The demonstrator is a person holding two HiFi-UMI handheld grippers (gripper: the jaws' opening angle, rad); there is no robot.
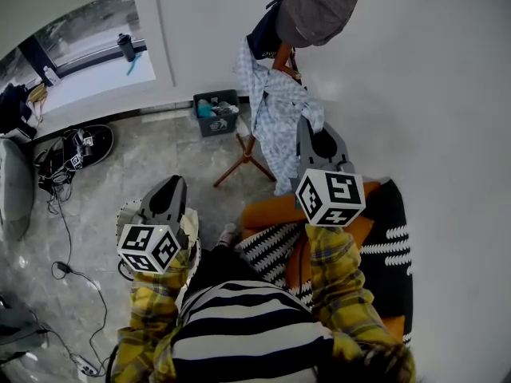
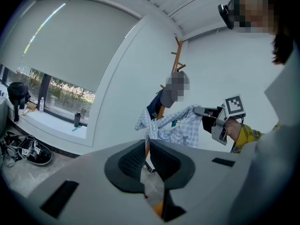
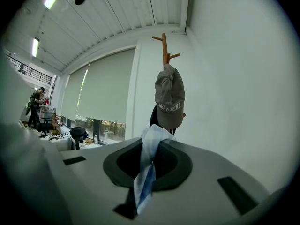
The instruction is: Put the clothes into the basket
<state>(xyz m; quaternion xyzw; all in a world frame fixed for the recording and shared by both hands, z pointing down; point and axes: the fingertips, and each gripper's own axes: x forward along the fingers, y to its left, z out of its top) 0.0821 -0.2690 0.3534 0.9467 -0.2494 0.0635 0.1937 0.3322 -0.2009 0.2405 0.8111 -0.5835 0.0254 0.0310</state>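
White walls point(image 1: 431, 70) meet a grey marbled floor point(image 1: 144, 158) where black cables point(image 1: 61, 270) trail; a wide window point(image 2: 61, 93) under a half-lowered roller blind point(image 2: 70, 46) gives daylight, a strip light point(image 3: 35, 46) glows on the slatted ceiling point(image 3: 122, 13), and a wooden coat stand point(image 3: 164, 48) rises by the wall

Illumination: bright, even daylight from window point(image 1: 92, 34), upper left of head view; ceiling strip lamp point(image 3: 50, 2) lit in right gripper view.
Shadows: soft, faint on white wall point(image 1: 447, 94).
Glare: pale sheen on marble floor point(image 1: 168, 146).
Distortion: heavy fisheye, straight lines bowed, corners vignetted black, all views.
Focus: background sharp; bodies of left hand-held gripper point(image 2: 146, 161) and right hand-held gripper point(image 3: 151, 156), close to lens, slightly soft.
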